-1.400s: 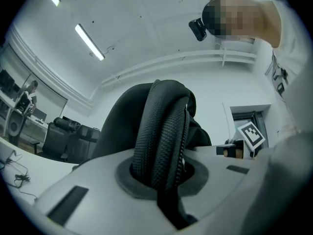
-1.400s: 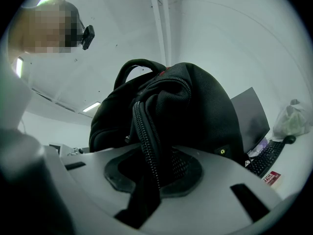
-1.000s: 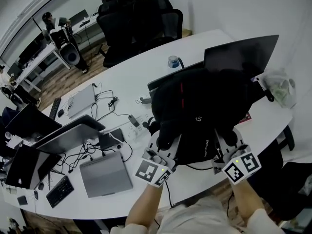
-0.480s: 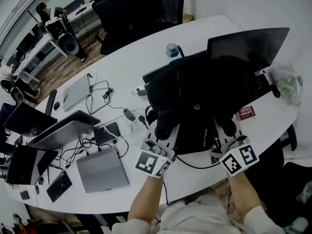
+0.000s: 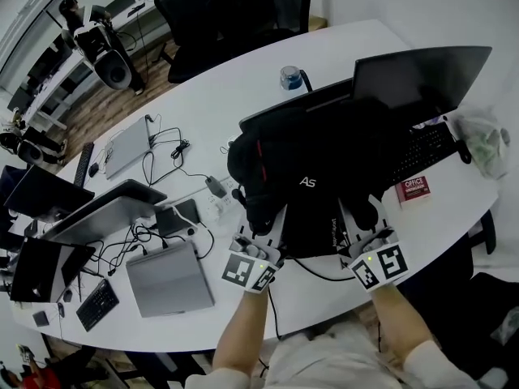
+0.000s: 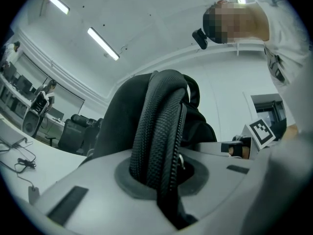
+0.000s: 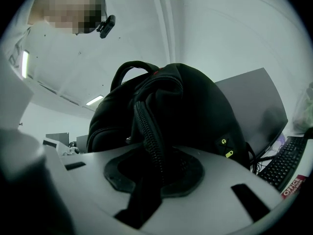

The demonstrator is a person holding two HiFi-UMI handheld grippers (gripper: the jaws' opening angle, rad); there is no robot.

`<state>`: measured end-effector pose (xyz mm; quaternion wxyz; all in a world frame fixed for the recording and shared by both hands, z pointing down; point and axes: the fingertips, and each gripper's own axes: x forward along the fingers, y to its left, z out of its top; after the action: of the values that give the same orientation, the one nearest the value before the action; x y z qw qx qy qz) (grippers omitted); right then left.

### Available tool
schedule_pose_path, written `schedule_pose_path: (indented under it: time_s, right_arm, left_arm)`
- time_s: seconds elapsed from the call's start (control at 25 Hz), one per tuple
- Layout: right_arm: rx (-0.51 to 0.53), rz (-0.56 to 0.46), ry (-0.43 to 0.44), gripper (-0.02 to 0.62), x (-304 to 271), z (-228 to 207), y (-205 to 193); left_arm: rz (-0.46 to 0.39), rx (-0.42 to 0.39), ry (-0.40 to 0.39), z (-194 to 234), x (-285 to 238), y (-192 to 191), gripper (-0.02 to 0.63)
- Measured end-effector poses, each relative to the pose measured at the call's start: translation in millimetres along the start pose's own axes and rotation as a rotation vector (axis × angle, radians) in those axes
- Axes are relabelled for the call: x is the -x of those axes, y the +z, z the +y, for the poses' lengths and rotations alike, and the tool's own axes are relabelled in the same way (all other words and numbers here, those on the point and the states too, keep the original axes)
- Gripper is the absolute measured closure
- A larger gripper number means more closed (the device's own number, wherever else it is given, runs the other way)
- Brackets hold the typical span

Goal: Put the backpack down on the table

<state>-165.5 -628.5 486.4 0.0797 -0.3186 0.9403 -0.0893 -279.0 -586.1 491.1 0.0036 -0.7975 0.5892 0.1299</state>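
— Where's the black backpack (image 5: 316,164)?
— At the 3 o'clock side of the white oval table (image 5: 203,96), against a dark monitor (image 5: 422,75). Whether it rests on the top, I can't tell.
— And the grippers?
— The left gripper (image 5: 261,225) pinches a padded strap (image 6: 159,141); the right gripper (image 5: 365,217) clamps the second strap (image 7: 151,136).
— The room?
— Laptops (image 5: 170,278) and cables (image 5: 174,156) at 9 o'clock, office chairs (image 5: 235,6) at 12, wood floor (image 5: 97,108) at 11.
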Motion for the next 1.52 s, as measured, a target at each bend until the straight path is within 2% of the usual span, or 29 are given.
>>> schedule_pose_path:
  time_s: [0.24,0.44,0.92,1.08,1.32,1.52]
  right_arm:
    - [0.05,-0.035,0.006,0.503,-0.3,4.5,-9.1]
    - [0.076,-0.034,-0.001,0.498,5.9,7.3,-11.0]
    - [0.133,0.018,-0.004,0.479,50.3,33.4,-16.7]
    - [0.15,0.033,-0.032,0.465,69.7,41.7,-18.9]
    - [0.17,0.016,-0.096,0.449,100.6,50.3,-15.3]
    - [0.166,-0.013,-0.135,0.449,129.6,58.2,-10.0]
  left_arm:
    - [-0.015,-0.051,0.02,4.3,8.8,-5.9,0.566]
    - [-0.002,-0.059,0.02,1.4,14.0,-7.3,0.554]
    - [0.08,-0.136,-0.046,-22.9,52.8,-0.2,0.497]
    - [0.108,-0.133,-0.053,-33.8,67.3,-0.1,0.485]
    - [0.094,-0.168,-0.094,-44.5,92.1,4.4,0.448]
    - [0.096,-0.184,-0.076,-51.0,111.9,10.2,0.443]
